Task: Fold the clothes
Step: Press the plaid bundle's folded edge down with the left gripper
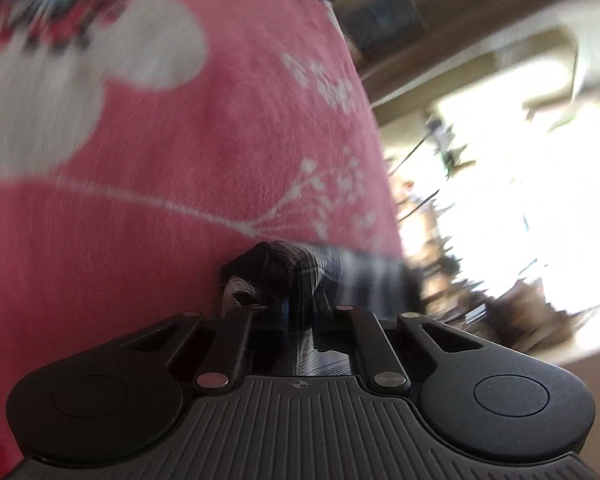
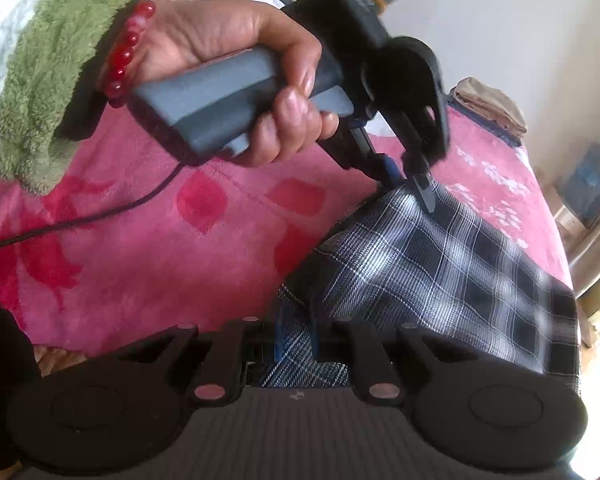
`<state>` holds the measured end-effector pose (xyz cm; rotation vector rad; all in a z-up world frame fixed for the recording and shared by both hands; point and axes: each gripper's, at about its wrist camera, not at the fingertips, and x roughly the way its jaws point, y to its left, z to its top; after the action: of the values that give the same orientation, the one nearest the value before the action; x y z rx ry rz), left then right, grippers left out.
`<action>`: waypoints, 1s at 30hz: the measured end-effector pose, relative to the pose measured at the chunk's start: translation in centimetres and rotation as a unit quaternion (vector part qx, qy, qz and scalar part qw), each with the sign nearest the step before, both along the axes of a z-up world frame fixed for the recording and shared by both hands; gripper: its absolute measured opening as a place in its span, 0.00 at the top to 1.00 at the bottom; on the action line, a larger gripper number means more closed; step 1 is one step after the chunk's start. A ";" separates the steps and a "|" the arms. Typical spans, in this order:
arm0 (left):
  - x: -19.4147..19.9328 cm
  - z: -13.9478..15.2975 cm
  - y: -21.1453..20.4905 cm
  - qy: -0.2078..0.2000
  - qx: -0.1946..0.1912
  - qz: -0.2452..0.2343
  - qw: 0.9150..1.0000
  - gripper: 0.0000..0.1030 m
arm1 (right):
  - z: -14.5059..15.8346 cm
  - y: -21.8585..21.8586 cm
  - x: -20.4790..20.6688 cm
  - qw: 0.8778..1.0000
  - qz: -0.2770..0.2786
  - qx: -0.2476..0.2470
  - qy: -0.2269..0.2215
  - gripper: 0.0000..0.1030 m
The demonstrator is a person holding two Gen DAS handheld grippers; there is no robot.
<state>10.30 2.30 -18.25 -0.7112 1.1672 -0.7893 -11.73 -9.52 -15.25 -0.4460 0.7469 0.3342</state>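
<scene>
Cloth in black and white plaid [image 2: 440,264] hangs stretched above a pink blanket [image 2: 148,240], one corner in each gripper. Its long left edge runs taut from the near gripper up to the far one, while its right edge falls loose and blurred toward the blanket's right border. Bare pink blanket lies to the left of the cloth; on the right the bed ends close by, with a bright room beyond.

In the right wrist view, the right gripper [image 2: 294,344] has its jaws closed on the near corner, plaid bunched between them. The left gripper [image 2: 414,184], held in a hand [image 2: 236,80] with a red bead bracelet [image 2: 126,56] and a fuzzy green sleeve [image 2: 60,68], pinches the far corner. The left wrist view confirms that: a dark fold is clamped between its fingers.

White characters are printed on the blanket at far right, too blurred to read. A stack of folded clothes [image 2: 488,108] sits at the far corner.
</scene>
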 end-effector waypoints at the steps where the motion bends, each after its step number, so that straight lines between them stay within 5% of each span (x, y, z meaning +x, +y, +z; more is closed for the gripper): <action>1: 0.2 -0.8 0.8 0.025 -0.033 0.014 0.999 0.93 | 0.0 0.0 0.0 1.000 0.000 -0.001 0.000 0.87; 5: 0.3 -4.4 3.0 0.125 -0.141 0.065 0.980 0.94 | 0.0 0.1 -0.1 1.000 -0.001 -0.002 -0.001 0.86; 7: 0.5 -5.7 3.5 0.162 -0.156 0.080 0.971 0.92 | -0.1 0.3 -0.2 1.000 -0.001 -0.004 -0.002 0.86; 12: 0.8 -4.8 2.8 0.161 -0.135 0.075 0.975 0.87 | 0.0 0.4 -0.3 1.000 -0.001 -0.008 -0.002 0.86; 15: 0.3 -4.7 2.6 0.150 -0.161 0.085 0.972 0.91 | -0.1 0.7 -0.6 1.000 -0.002 -0.011 -0.003 0.86; 21: -1.0 -7.5 3.5 0.184 -0.269 0.138 0.935 0.92 | -0.2 1.0 -0.9 1.000 -0.004 -0.017 -0.006 0.86; 24: -0.6 -7.4 3.5 0.196 -0.267 0.136 0.934 0.81 | -0.2 1.1 -1.0 1.000 -0.003 -0.019 -0.006 0.86; 28: -0.9 -6.8 3.7 0.176 -0.267 0.135 0.938 0.80 | -0.1 1.1 -1.0 1.000 -0.005 -0.019 -0.006 0.86; 30: -0.8 -6.9 4.3 0.187 -0.277 0.138 0.932 0.77 | -0.1 1.1 -1.0 1.000 -0.005 -0.019 -0.006 0.86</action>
<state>9.54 6.60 -25.12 -1.5164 1.1484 -0.7652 -12.74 -8.44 -15.37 -0.4800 0.7454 0.3070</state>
